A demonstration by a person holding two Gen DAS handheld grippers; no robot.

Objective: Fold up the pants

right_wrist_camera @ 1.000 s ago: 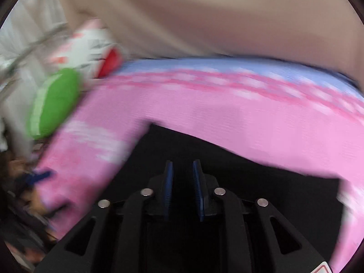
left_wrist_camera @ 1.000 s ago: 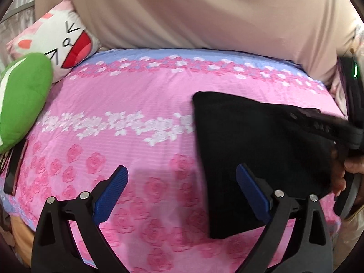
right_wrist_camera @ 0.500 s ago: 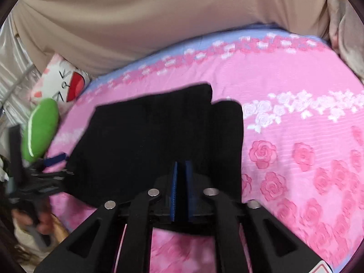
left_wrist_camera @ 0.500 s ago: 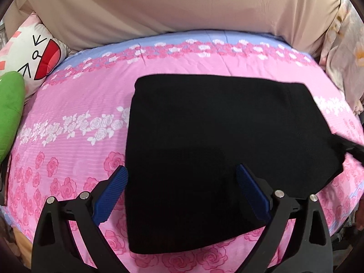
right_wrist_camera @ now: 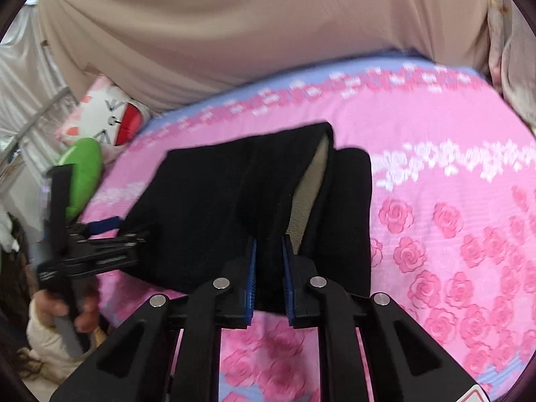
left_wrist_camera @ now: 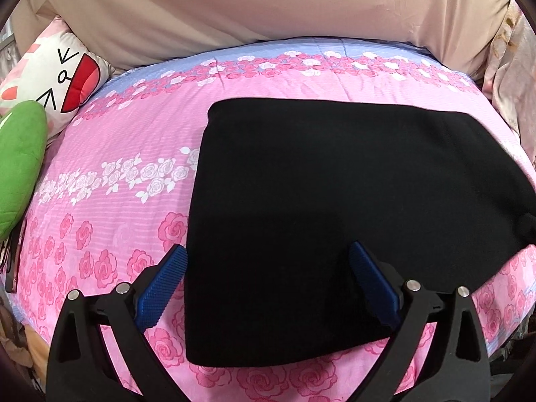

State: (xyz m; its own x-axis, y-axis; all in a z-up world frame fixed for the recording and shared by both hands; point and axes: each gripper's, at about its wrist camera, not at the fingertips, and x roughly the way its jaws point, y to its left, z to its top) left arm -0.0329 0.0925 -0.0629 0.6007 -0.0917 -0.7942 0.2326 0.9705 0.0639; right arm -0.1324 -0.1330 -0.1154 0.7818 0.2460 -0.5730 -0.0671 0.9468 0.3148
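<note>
Pink rose-print bed (left_wrist_camera: 110,174) carries everything, with a green plush (left_wrist_camera: 18,164) and a cartoon pillow (left_wrist_camera: 63,77) at its far left, clear of the work. Just right of them, the left gripper (left_wrist_camera: 268,284) hovers with fingers spread and empty over the near edge of the black pants (left_wrist_camera: 335,201), folded flat mid-bed. Right gripper (right_wrist_camera: 269,268) pinches a raised fold at the right end; judging by this, carry it leftward, edges aligned.

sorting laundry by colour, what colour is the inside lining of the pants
Pale beige lining inside the black pants; shows best in the right wrist view.
</note>
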